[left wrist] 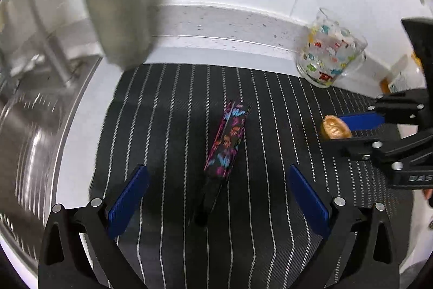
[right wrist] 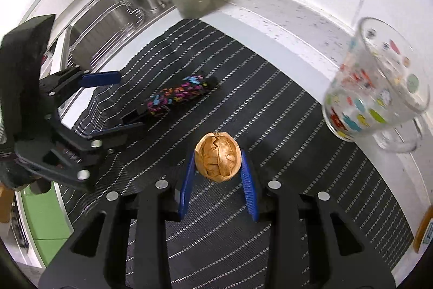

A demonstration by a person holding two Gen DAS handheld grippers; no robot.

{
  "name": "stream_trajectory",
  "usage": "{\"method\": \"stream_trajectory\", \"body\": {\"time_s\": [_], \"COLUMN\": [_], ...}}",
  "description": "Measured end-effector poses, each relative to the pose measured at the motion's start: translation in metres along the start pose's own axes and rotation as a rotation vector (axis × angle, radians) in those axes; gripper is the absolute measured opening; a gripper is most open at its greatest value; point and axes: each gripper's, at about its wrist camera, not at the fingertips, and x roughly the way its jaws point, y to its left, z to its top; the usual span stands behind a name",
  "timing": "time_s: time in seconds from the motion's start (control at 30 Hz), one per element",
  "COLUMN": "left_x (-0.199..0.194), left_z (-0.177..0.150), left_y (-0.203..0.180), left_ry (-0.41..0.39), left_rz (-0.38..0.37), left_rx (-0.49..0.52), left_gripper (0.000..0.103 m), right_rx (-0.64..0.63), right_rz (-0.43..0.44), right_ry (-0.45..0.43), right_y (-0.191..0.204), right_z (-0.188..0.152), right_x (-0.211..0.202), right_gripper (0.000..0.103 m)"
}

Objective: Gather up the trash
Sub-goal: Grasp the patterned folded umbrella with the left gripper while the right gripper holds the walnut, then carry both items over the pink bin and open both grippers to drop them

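Containers: a glass mug (right wrist: 376, 88) with coloured printed figures stands at the back right edge of the mat; nothing visible inside it. A grey bin (left wrist: 121, 10) with a pale lid ring stands at the back left, by the sink (left wrist: 27, 132); its contents cannot be seen, the view being blurred.

Right hand-held gripper (right wrist: 218, 164): blue pads pinching a crumpled golden-brown paper ball (right wrist: 218, 160), one pad on each side. From the left wrist view the ball sits between the fingertips above the mat.

Left hand-held gripper (left wrist: 216, 180): jaws spread wide, nothing between the pads. It hangs over a black sleeve-like wrapper (left wrist: 227, 140) with a multicoloured print, which lies flat on the mat, well apart from the ball.

Surface: table (left wrist: 216, 26) in white, speckled along the rear ledge, covered by a dark mat (left wrist: 167, 110) with dashed white stripes. Steel sink to the left of the mat. White wall behind.
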Motion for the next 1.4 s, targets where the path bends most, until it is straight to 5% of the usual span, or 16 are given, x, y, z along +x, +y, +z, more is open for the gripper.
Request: {"method": "stream_trajectory", "body": {"time_s": [0.1,0.27,0.43,0.73,0.93,1.4], "left_x": [0.012,0.028,0.034,0.018,-0.033,-0.188], "left_z": [0.005,0.007,0.004,-0.002,-0.025,-0.171], "left_y": [-0.006,-0.008,-0.008,-0.016,-0.029,-0.079], "left_ry": [0.005,0.027,0.036,0.021,-0.013,-0.132], "left_rz": [0.009,0.018,0.012,0.032,0.071,0.270], "left_rx": [0.054,0.081,0.093,0.066,-0.021,-0.415], "left_gripper": [0.091,0.045,0.026,0.023,0.023,0.023], "right_rx": [0.023,0.058,0.080,0.061,-0.030,-0.417], "right_rz": [-0.012,-0.025,-0.034,-0.033,-0.002,0.192], "right_ry": [-0.001,-0.003,-0.008,-0.047,-0.094,-0.116], "right_y": [-0.008,-0.017,-0.020,-0.012,0.012,0.120], "right_z": [-0.004,-0.011,-0.017,-0.021,-0.027,-0.090], "right_x": [-0.003,-0.005,-0.009,-0.027,-0.055,-0.101], "right_gripper": [0.033,0.033,0.033,0.033,0.033,0.033]}}
